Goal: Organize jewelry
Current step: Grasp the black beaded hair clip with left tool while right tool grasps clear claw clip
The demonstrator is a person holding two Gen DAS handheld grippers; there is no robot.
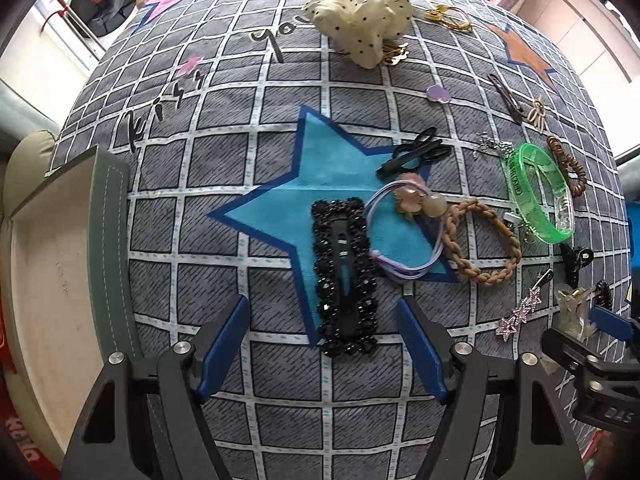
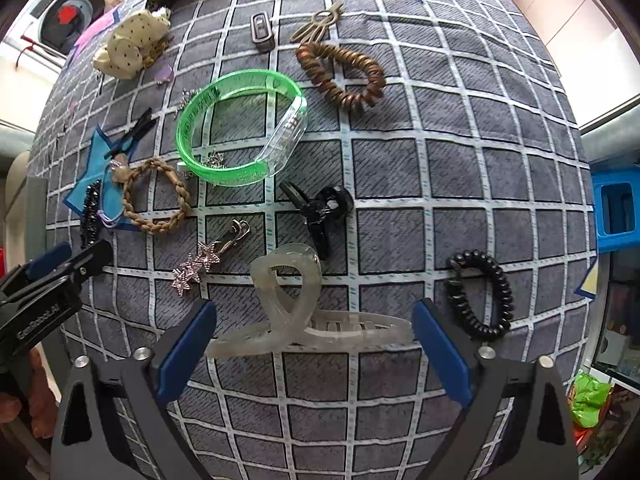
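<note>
Left wrist view, left gripper (image 1: 322,350) pointing down, unclenched around black beaded clip (image 1: 345,276), right gripper (image 2: 312,346) unclenched around translucent claw clip (image 2: 296,312).

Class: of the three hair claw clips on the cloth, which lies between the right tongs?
The translucent whitish claw clip; the small black claw clip and the gold one lie farther off.

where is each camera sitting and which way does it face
Left wrist view: on the left gripper, facing down along its open fingers at the black beaded clip on the checked cloth, grey tray at the left edge; the right gripper pokes in at right.
Right wrist view: on the right gripper, facing down at the clear claw clip; the left gripper shows at left.
Shared: green bangle, braided tan tie, star clip.
</note>
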